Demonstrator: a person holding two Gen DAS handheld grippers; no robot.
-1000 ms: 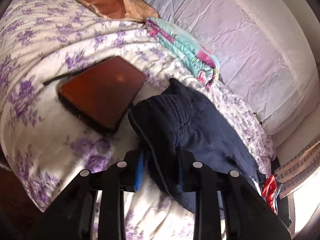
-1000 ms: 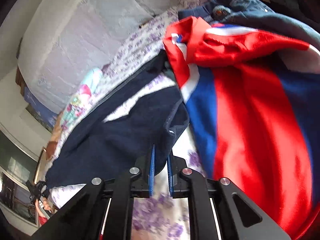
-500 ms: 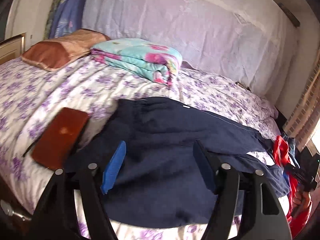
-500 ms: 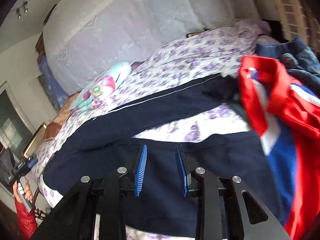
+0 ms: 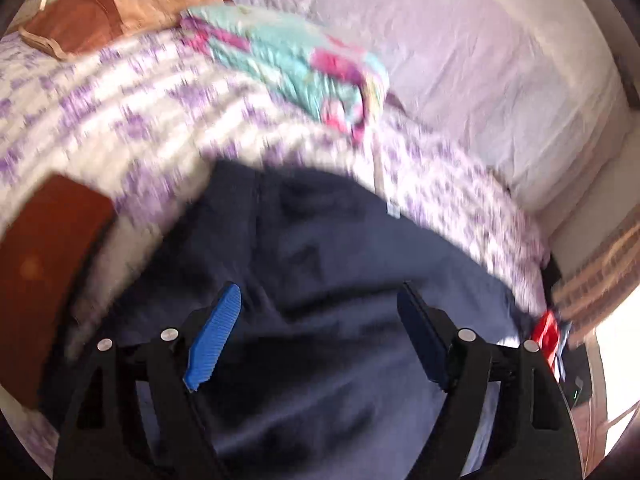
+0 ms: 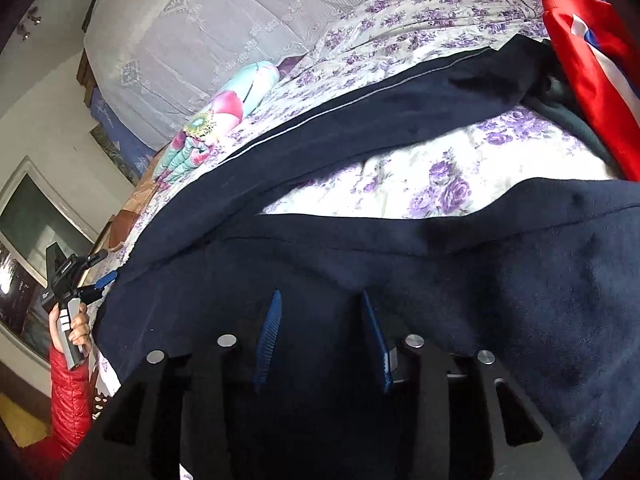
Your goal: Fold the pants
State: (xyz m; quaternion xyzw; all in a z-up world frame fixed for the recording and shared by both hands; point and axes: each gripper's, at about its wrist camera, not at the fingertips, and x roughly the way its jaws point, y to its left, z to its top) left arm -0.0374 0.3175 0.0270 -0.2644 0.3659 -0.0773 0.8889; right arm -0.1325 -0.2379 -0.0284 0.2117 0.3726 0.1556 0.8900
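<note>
Two grippers: both hang over the navy pants [image 5: 328, 280], neither one gripping cloth.
Left gripper [image 5: 320, 336]: jaws spread wide, blue pads [image 5: 214, 338] clear of the fabric, with the waist end of the pants lying between and beyond them.
Right gripper [image 6: 320, 336]: jaws parted to a middling gap over the near trouser leg [image 6: 460, 280], nothing between the pads.
Pants on the bed: spread flat on the purple-flowered bedspread [image 6: 440, 168], along its near edge; the brown board [image 5: 44, 272] lies just beside the waist end, the red-and-blue garment [image 6: 596, 64] at the leg end.
Change from earlier: a second ago both grippers were pinched on the navy cloth and the pants hung bunched; both have since let go and the pants lie opened out. The left view is now closer and blurred.
Long axis: runs along the bed's near edge, waist toward the board, legs toward the red garment.
Legs: splayed in a V, the far leg [image 6: 380, 112] angling toward the wall side, with bedspread showing between them.
</note>
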